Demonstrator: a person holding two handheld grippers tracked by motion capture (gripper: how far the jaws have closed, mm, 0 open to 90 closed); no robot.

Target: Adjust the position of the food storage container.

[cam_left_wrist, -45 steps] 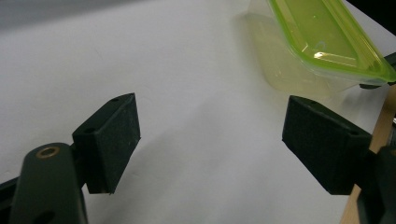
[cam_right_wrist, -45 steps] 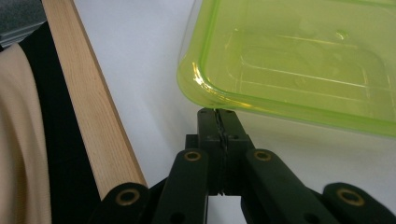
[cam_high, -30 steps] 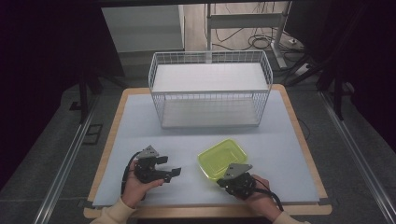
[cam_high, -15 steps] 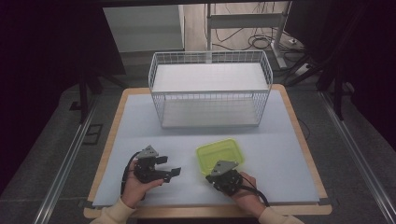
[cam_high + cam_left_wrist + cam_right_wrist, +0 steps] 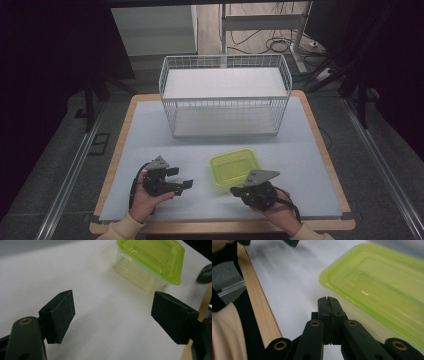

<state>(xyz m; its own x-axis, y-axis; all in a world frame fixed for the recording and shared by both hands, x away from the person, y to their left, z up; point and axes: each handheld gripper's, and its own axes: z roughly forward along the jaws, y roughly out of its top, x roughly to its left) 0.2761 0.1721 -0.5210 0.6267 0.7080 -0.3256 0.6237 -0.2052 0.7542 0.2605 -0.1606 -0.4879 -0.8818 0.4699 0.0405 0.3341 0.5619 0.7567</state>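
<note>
A lime-green lidded container point(image 5: 235, 168) sits on the pale counter point(image 5: 150, 130), toward the near edge and a little right of the middle, with its lid on and its clear yellowish walls showing below the lid in the left gripper view point(image 5: 150, 262). Far beyond it, across a strip of bare counter, stands a white wire basket point(image 5: 225, 97), well apart from the container. The left gripper point(image 5: 185, 184) is held low over the near left part of the counter, to the left of the container and apart from it; its fingers point(image 5: 61, 315) are spread wide with nothing between them, and they point across the white surface toward the container's near-left corner. The right gripper point(image 5: 234, 190) is held at the near edge, just near of the container's near right corner; in the right gripper view its fingers point(image 5: 329, 302) are pressed together pad against pad with nothing caught between them, and their tip lies close beside the lid's green rim point(image 5: 372, 290) without clearly touching it. In that same view the counter's wooden edge strip point(image 5: 259, 305) runs along the left, next to a pale sleeve point(image 5: 224, 337). Each gripper is held in one of the person's hands, which come in from the near edge of the high view.
</note>
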